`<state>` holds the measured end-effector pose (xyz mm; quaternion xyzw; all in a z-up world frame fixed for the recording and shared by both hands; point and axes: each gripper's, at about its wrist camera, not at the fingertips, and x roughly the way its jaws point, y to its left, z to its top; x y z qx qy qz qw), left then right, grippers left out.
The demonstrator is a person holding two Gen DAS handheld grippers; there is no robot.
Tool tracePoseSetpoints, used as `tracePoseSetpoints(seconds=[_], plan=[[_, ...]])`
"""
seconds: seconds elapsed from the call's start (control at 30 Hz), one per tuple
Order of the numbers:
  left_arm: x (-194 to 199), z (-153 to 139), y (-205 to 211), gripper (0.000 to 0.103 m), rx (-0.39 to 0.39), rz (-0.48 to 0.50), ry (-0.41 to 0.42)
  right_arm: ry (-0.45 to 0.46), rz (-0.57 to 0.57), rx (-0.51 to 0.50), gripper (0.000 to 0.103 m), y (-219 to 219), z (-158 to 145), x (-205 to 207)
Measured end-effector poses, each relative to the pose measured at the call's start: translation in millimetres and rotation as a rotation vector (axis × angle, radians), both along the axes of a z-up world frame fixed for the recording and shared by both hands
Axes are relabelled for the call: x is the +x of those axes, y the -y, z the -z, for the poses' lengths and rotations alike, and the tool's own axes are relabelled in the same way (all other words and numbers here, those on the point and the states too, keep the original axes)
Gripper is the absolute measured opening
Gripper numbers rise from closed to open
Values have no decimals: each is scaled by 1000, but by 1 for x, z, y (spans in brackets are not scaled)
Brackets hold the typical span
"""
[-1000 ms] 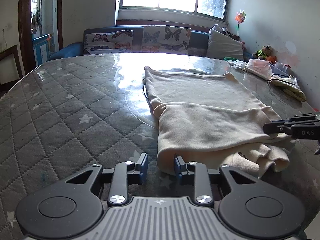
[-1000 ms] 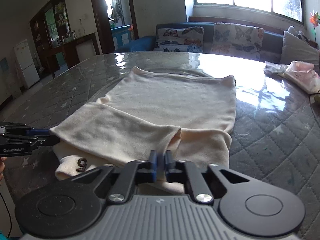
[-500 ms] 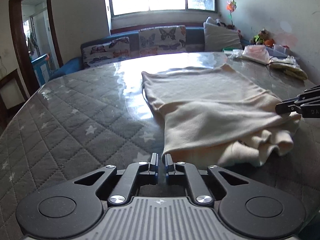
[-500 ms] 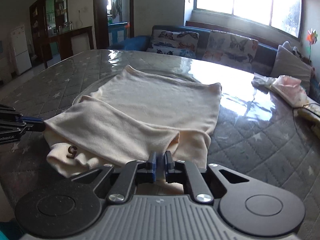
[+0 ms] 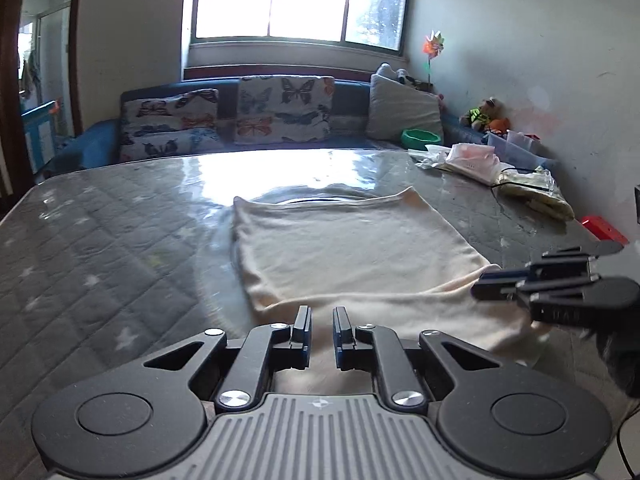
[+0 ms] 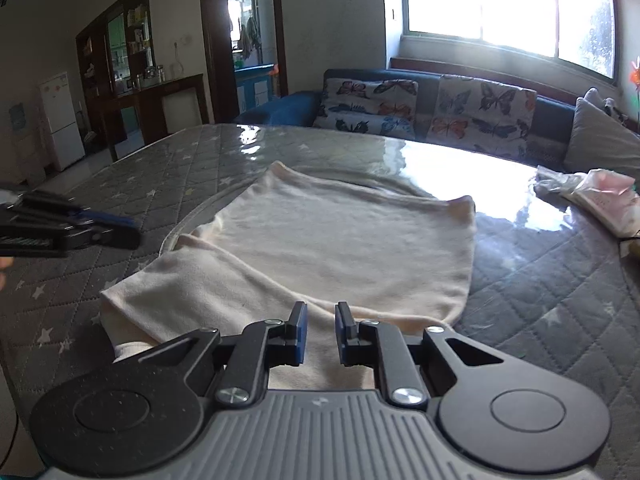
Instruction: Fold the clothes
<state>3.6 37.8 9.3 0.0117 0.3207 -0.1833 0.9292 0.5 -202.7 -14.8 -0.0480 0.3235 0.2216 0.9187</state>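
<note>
Grey quilted cloth with pale stars, under a glossy clear sheet, covers the desk, the largest thing in both views. Behind its far edge runs a blue sofa with butterfly-print cushions and one plain grey cushion, all below a bright window.

On the desk lies the cream garment, spread flat in the middle; its near end is folded back on itself into a thicker band along the edge nearest the cameras. In the right wrist view that folded band runs from the left corner across to just under the claw.

At the desk's far right sit crumpled plastic bags and a yellowish bundle, well apart from the garment.

The left claw hangs over the near folded edge of the garment, its blue-padded fingers parted with nothing between them. The right claw hangs over the same near band further along, likewise parted and empty, with cream cloth showing below the gap. Each claw also shows blurred at the side of the other's view.
</note>
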Motion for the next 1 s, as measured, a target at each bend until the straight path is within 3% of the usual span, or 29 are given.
tracePoseSetpoints(seconds=[0.2,0.37,0.57,0.77,0.9,1.0], plan=[[32,29,24,13,52,5,-50,-31,16,-7,14,4,15,8],[38,42,8,15,43,-49,-80,-5,31,-31,13,13,13,6],[37,42,8,15,49,-55,-73,-13,30,-51,13,15,20,9],[26,26,11,20,66,-52,-40,17,-6,-33,16,15,5,-3],[7,17,19,25,78,10,3,13,-31,-54,27,12,8,-13],[0,27,26,26,109,41,-13,9,-51,-70,27,9,11,-20]])
